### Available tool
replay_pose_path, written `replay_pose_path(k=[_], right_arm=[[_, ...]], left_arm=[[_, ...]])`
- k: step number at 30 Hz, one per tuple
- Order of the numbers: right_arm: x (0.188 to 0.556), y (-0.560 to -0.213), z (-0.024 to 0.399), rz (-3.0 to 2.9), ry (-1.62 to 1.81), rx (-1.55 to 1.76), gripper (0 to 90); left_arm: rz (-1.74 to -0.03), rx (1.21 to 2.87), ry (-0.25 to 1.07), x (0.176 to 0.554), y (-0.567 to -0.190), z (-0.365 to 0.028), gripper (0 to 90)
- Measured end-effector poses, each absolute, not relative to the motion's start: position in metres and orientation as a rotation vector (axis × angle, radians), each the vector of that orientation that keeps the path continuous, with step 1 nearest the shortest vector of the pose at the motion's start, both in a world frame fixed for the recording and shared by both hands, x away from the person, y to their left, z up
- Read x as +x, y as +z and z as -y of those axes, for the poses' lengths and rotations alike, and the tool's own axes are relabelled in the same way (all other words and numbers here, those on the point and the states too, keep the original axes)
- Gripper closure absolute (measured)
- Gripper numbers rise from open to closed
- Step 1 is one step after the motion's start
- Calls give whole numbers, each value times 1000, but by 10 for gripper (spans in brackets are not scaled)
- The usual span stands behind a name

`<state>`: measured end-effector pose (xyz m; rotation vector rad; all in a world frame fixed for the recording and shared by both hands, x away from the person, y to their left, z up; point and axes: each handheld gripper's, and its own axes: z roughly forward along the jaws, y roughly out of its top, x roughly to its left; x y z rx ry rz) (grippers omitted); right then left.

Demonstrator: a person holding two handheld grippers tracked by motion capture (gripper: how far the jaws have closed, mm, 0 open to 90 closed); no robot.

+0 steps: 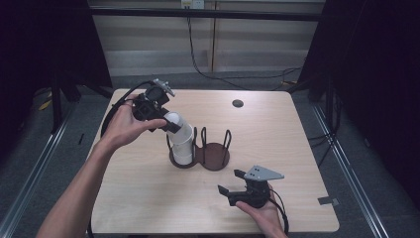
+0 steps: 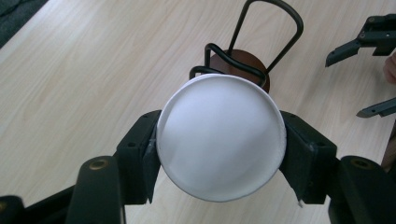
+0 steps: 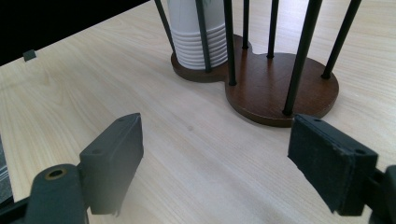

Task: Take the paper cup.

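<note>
Clamping the top white cup by its sides with the left hand-held gripper, tilted above the cup stack in the wire holder. Resting low over the surface nearby: right hand-held gripper, jaws apart, holding nothing.

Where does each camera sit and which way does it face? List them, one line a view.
High view: above the near edge, facing forward and down on the table; both forearms show.
Left gripper view: on the left gripper, looking along its jaws, shut on a white cup.
Right gripper view: on the right gripper, open.
All three share the cup holder.
</note>
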<state>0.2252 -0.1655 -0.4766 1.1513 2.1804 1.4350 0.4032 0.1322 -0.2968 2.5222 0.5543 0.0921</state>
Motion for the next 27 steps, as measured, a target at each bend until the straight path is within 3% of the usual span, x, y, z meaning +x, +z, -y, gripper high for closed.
replay_pose_path(k=[27], right_arm=[[226,-477,165,-2180,1434,1147,173]], left_arm=[[-596,2255,134,378,-298,-172,370]])
